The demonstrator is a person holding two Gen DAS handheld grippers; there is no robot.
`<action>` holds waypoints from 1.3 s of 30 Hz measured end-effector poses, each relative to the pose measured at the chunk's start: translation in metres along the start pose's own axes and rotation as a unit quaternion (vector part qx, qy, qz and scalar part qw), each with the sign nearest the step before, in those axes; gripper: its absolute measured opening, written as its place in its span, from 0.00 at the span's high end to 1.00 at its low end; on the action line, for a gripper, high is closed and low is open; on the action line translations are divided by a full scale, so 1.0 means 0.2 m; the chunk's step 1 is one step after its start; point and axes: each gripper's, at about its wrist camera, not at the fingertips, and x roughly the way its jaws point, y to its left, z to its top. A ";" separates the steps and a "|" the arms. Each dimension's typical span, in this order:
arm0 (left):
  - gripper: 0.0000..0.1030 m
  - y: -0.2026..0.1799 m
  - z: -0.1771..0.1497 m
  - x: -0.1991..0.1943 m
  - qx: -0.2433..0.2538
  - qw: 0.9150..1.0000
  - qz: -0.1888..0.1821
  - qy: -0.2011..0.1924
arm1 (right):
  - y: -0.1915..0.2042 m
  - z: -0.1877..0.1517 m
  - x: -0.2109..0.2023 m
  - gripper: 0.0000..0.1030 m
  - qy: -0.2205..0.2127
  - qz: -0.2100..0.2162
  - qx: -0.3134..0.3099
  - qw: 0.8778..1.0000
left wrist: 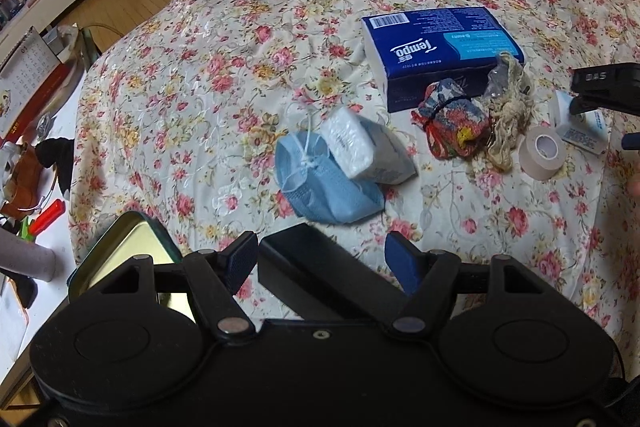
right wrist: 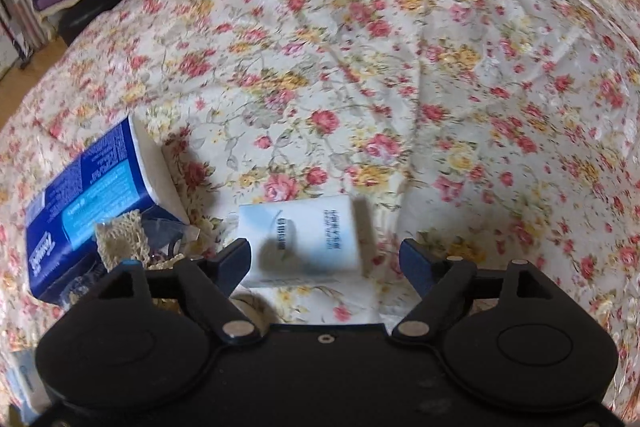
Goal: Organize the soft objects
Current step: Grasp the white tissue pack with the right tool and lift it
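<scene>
Left fingers: seen parted and empty above the table, nothing between the blue pads; a black bar lies just below them
Right fingers: spread wide, nothing pressed; a small white box lies between and just ahead of them, blurred
Box position: flat on the floral cloth, just beside the blue tissue pack, apart from it
Soft things: a blue mask with a white tissue packet lying on it sits mid-table; a patterned cloth bundle and pale yarn touch the tissue pack's front; a tape roll stands near the yarn
Tin: open, at the near left table edge, beside the left fingers
Step judged: the box appears to be the right fingers' target
Advice: the fingers should be lowered evenly over the box's short sides, centred, and closed gently so the carton is not crushed; the cloth underneath should not be pinched
Risk: the yarn lies close on the left and could be snagged
</scene>
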 end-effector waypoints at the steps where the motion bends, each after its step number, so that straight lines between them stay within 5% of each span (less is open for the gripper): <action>1: 0.35 -0.01 0.01 0.00 0.003 1.000 -0.001 -0.001 | 0.02 0.00 0.02 0.21 -0.001 -0.005 -0.004 1.000; 18: 0.35 -0.26 0.10 0.08 0.039 0.999 -0.010 0.016 | 0.15 -0.04 0.15 0.18 -0.009 -0.002 -0.065 0.998; 21: 0.35 -0.30 0.12 0.09 0.044 0.999 -0.012 0.018 | 0.12 -0.03 0.19 0.28 0.009 -0.003 -0.056 0.998; 30: 0.35 -0.40 0.17 0.11 0.053 0.998 -0.021 0.022 | 0.00 0.00 0.07 0.29 -0.006 0.014 -0.035 0.999; 39: 0.35 -0.53 0.23 0.13 0.061 0.996 -0.047 0.037 | -0.16 0.02 0.02 0.29 -0.025 -0.023 -0.014 0.999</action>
